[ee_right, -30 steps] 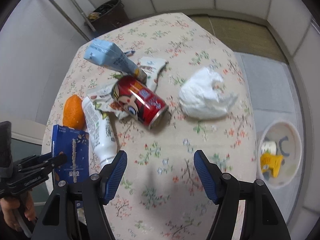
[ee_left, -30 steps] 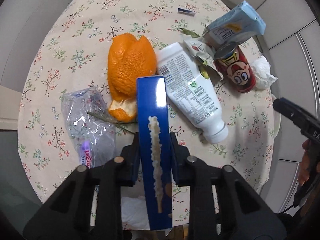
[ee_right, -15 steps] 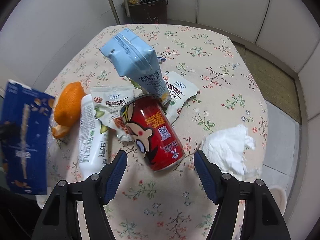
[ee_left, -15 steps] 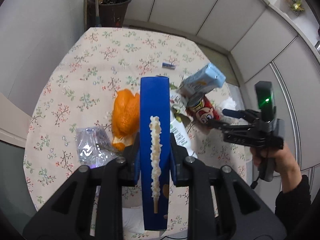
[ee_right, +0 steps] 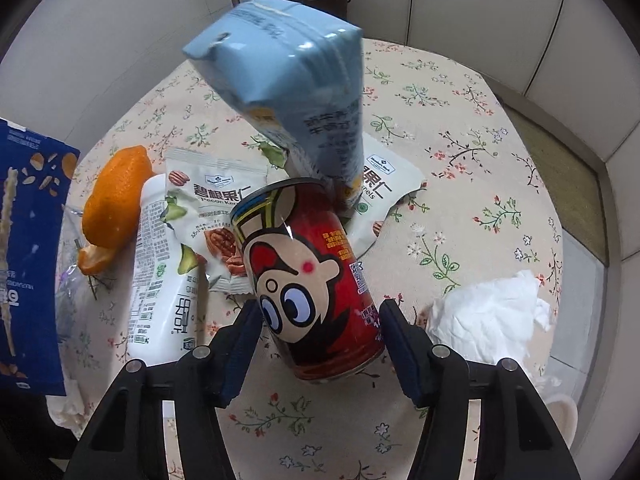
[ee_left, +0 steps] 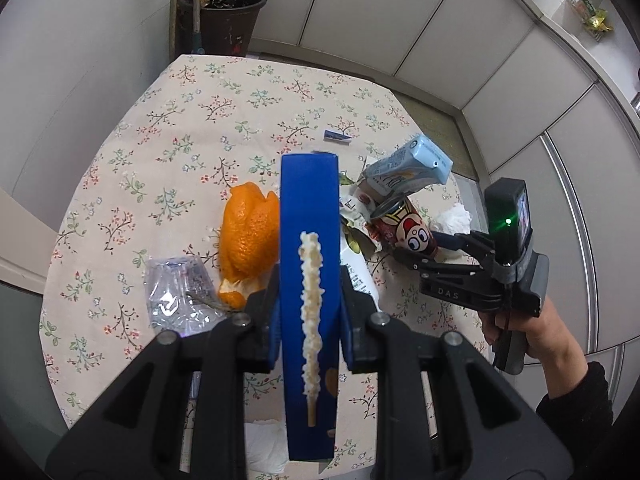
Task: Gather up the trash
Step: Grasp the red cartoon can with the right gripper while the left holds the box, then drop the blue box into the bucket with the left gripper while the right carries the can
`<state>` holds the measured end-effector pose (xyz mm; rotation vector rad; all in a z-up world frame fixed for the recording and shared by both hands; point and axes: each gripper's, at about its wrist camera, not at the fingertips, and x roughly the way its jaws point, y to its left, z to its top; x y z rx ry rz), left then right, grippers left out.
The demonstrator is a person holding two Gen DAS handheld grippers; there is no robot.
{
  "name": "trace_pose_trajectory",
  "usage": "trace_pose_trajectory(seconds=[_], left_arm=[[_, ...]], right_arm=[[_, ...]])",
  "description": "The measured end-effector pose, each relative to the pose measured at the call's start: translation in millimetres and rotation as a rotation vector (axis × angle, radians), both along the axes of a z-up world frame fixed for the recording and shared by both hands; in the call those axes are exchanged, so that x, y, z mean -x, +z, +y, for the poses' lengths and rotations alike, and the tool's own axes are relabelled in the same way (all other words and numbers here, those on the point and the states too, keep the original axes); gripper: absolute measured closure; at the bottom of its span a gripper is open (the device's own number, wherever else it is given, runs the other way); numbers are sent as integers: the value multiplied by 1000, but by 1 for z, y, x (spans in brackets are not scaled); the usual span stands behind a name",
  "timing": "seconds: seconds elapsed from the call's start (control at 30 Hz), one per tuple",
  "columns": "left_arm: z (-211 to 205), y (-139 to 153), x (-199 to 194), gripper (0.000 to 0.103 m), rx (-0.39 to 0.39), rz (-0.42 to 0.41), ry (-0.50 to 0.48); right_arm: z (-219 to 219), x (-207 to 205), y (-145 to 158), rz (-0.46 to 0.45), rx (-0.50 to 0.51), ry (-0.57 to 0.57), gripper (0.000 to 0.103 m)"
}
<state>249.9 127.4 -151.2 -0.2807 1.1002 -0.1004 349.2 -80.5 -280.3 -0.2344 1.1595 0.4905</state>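
Note:
My left gripper (ee_left: 308, 300) is shut on a blue snack box (ee_left: 308, 264) and holds it high above the table; the box also shows in the right wrist view (ee_right: 30, 256). My right gripper (ee_right: 320, 336) is open, its fingers on either side of a red cartoon can (ee_right: 316, 284) lying on the table, not closed on it. From the left wrist view the right gripper (ee_left: 420, 246) is by the can (ee_left: 404, 232). A light blue carton (ee_right: 288, 92) leans over the can.
On the floral tablecloth (ee_left: 224, 120) lie orange peel (ee_left: 250, 236), a white bottle (ee_right: 164, 272), pecan wrappers (ee_right: 208, 204), a clear plastic wrapper (ee_left: 176, 300) and a crumpled tissue (ee_right: 488, 320). A dark bin (ee_left: 222, 16) stands behind the table.
My left gripper has risen with the blue box. My right gripper has moved forward and down until its open fingers flank the red can.

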Motion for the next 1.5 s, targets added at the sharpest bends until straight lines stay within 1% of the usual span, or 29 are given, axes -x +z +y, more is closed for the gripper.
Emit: trace_pose_trajectory(seconds=[0.13,0.3,0.43,0.5,0.6,0.7,0.8,0.83,0.97,1.07,1.13,1.23,1.37,1.5], left_arm=[[-5,8,2,78,9,-33,-15],[-20,20,9,78,36,-81,-51],[-47,34,18,78,60,-150,-114],[-61,39,20,78,72,-174,-139],[-91,44,24,78,93,-208,-194],[-124,45,27,78,106,-230,-246],[-158,42,29,78,126,-241,-299],[-177,41,29,78,130,-248,-326],[-232,35,28,78,134,-293,-397],[-275,28,23,78,174,-324,-426],[-309,18,15,78,182,-344,-436],[-349,-6,-1,78,169,-356,-434],[-388,-36,-16,78,133,-391,-436],[-416,-69,-31,78,118,-371,-418]], right_arm=[[-7,12,19,17,-67,-19,44],[-20,35,48,21,-84,-56,44],[-54,55,75,12,-101,-127,44],[-75,66,87,-5,-90,-175,44],[-114,81,100,-18,-84,-263,44],[-157,101,110,-22,-109,-350,44],[-197,118,111,-14,-132,-425,44],[-208,121,110,-7,-132,-446,44],[-255,132,108,-9,-139,-543,44],[-284,138,104,-2,-154,-599,44],[-302,140,98,12,-155,-635,44],[-330,144,86,39,-150,-694,44],[-359,148,69,78,-140,-751,44],[-380,151,59,99,-146,-781,44]])
